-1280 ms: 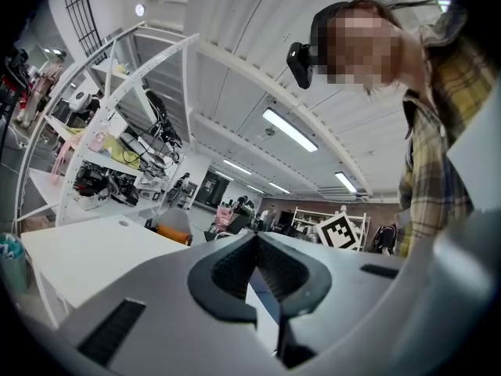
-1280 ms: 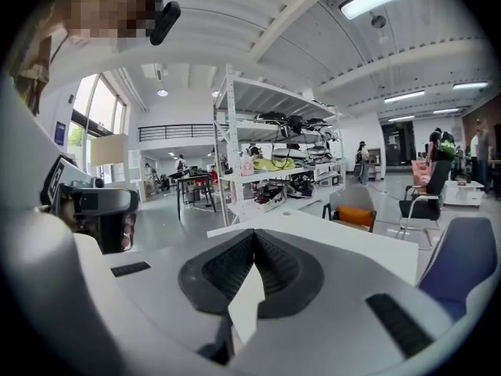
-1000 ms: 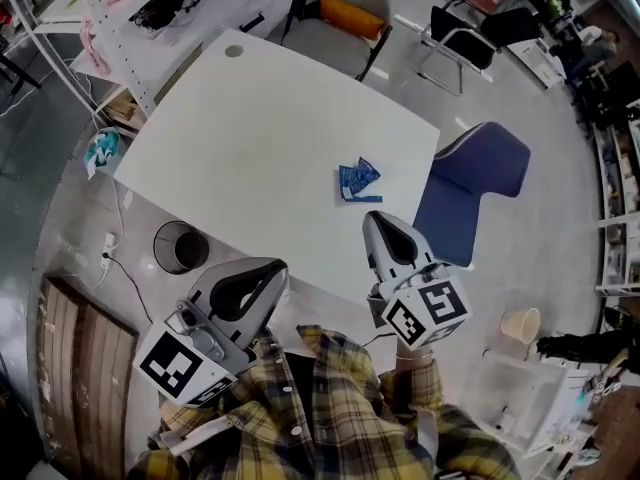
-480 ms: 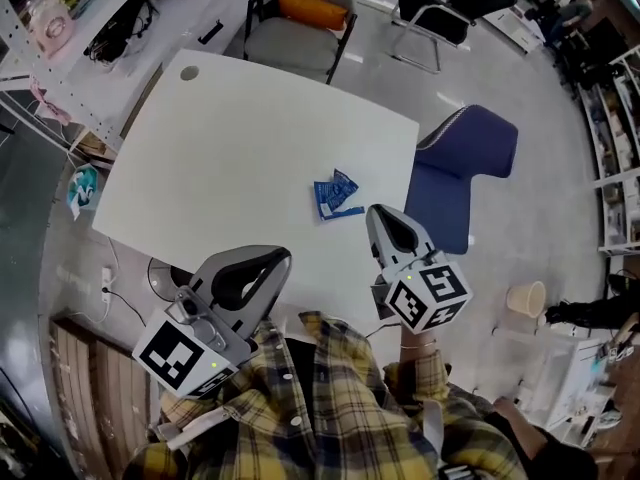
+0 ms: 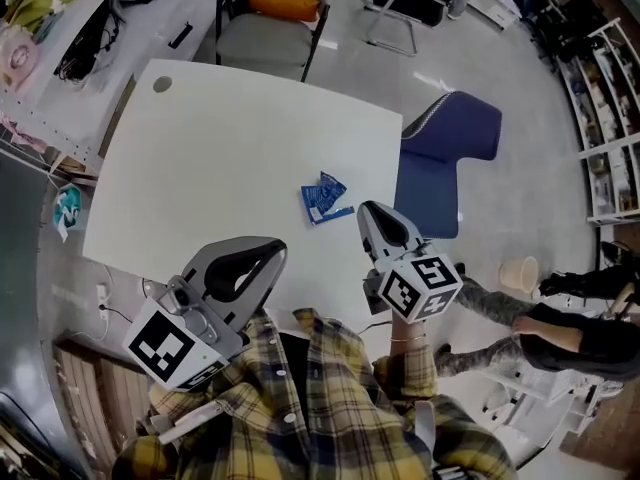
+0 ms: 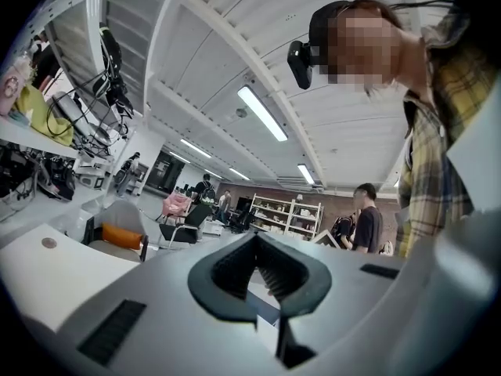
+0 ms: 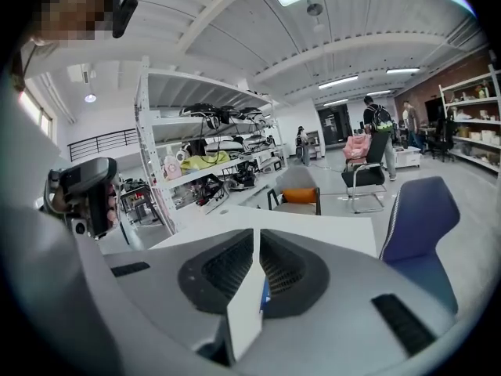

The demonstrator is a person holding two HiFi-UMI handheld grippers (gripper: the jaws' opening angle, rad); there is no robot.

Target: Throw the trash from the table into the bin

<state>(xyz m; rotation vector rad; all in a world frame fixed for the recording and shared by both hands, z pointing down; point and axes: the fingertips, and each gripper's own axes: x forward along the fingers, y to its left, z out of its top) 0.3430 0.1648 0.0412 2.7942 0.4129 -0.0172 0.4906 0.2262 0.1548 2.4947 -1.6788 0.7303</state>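
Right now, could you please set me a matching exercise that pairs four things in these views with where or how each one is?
Things:
1. blue wrapper
2. orange cushion
3. blue chair
4. right gripper

Places or states:
A. on the grey chair beyond the table
B. fingers together, nothing between them
C. lying on the white table, towards its right edge
D. standing off the table, by its right edge

Pairs: 1-C; 2-A; 3-D; 4-B
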